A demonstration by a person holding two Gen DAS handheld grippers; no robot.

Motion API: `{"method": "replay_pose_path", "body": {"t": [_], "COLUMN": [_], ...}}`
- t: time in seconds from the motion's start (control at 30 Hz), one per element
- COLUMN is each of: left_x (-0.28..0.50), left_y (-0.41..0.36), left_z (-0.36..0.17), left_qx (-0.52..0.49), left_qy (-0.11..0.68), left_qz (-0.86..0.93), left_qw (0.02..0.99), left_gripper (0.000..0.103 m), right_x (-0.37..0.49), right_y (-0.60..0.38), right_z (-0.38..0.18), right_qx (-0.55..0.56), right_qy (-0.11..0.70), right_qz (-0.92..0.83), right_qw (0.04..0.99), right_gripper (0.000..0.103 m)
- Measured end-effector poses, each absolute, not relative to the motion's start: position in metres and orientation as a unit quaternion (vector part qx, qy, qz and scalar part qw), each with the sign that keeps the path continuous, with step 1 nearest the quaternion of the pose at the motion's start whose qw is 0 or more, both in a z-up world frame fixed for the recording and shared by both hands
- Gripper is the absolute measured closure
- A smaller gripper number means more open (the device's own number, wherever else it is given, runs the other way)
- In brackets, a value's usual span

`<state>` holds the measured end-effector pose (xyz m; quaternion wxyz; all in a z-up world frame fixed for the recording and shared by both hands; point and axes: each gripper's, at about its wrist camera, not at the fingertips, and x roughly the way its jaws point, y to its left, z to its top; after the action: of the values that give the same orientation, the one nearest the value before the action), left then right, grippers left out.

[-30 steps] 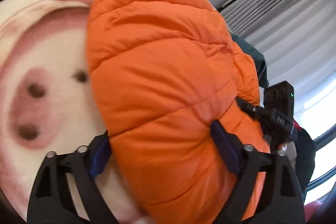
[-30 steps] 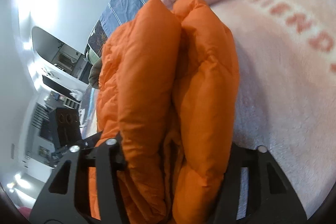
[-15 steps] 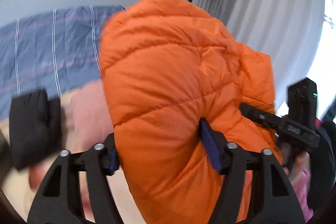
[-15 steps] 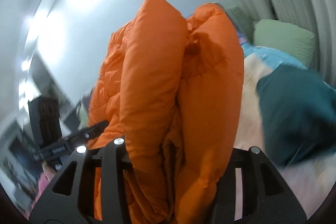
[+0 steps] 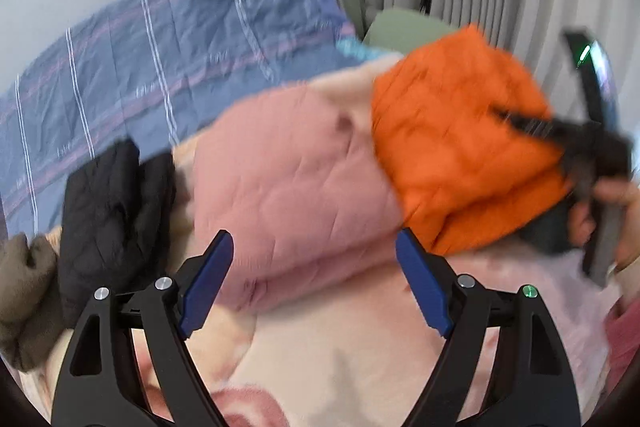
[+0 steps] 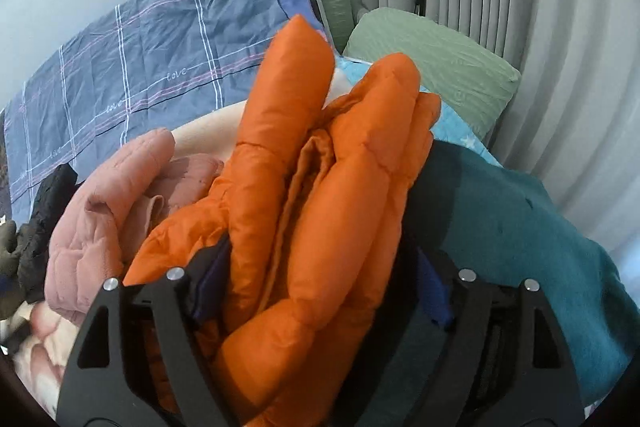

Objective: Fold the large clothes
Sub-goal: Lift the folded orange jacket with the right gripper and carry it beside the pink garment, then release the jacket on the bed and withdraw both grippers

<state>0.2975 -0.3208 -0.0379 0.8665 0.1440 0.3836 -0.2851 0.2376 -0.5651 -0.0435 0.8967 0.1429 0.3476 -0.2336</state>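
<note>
The folded orange puffer jacket [image 6: 304,211] fills the space between the fingers of my right gripper [image 6: 320,291], which is shut on it. It rests partly on a teal garment [image 6: 520,235] and beside a folded pink quilted jacket [image 6: 100,219]. In the left wrist view the orange jacket [image 5: 460,147] lies at the right, next to the pink jacket [image 5: 296,187]. My left gripper [image 5: 316,283] is open and empty, low over the pink jacket's near edge. The other gripper and a hand [image 5: 600,163] show blurred at the right.
A folded black jacket [image 5: 112,211] and a brown garment [image 5: 24,291] lie at the left on the pink pig-print blanket [image 5: 340,359]. A blue checked sheet [image 6: 132,67] covers the headboard. Green pillows [image 6: 436,63] and grey curtains [image 6: 540,27] stand at the back right.
My left gripper has let go of the orange jacket and opened. The right gripper has carried the jacket to the right, down beside the pink jacket and onto the teal garment.
</note>
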Motion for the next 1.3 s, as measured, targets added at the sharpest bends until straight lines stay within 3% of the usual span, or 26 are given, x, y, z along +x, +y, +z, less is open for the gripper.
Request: {"method": "replay_pose_path", "body": {"t": [0.1,0.17,0.33,0.53,0.67,0.97,1.3], "left_x": [0.297,0.290,0.243,0.168,0.113,0.032,0.001], "left_y": [-0.306,-0.297,-0.278,-0.262,-0.255,-0.244,-0.220], "left_z": [-0.047,-0.051,-0.028,0.008,0.025,0.024,0.019], "left_qx": [0.119,0.098,0.067,0.056,0.050,0.082,0.096], "left_qy": [0.401,0.403,0.370,0.297,0.258,0.241,0.246], "left_qz": [-0.291,-0.302,-0.345,-0.403,-0.443,-0.441,-0.426], "left_qw": [0.860,0.858,0.860,0.864,0.857,0.860,0.865], "left_gripper": [0.020,0.020,0.020,0.009,0.003,0.001,0.001], "right_x": [0.224,0.206,0.134,0.051,-0.014,-0.091,-0.116], "right_y": [-0.576,-0.574,-0.548,-0.434,-0.388,-0.339,-0.315], "right_z": [-0.037,-0.016,0.015,0.017,0.008,0.003,0.010], "right_qx": [0.157,0.173,0.217,0.084,0.093,0.126,0.106], "right_qy": [0.338,0.305,0.224,0.205,0.176,0.187,0.185], "right_qz": [-0.248,-0.262,-0.226,-0.274,-0.285,-0.296,-0.305], "right_qw": [0.894,0.899,0.923,0.936,0.938,0.928,0.928], "right_gripper": [0.021,0.015,0.013,0.009,0.006,0.005,0.005]}}
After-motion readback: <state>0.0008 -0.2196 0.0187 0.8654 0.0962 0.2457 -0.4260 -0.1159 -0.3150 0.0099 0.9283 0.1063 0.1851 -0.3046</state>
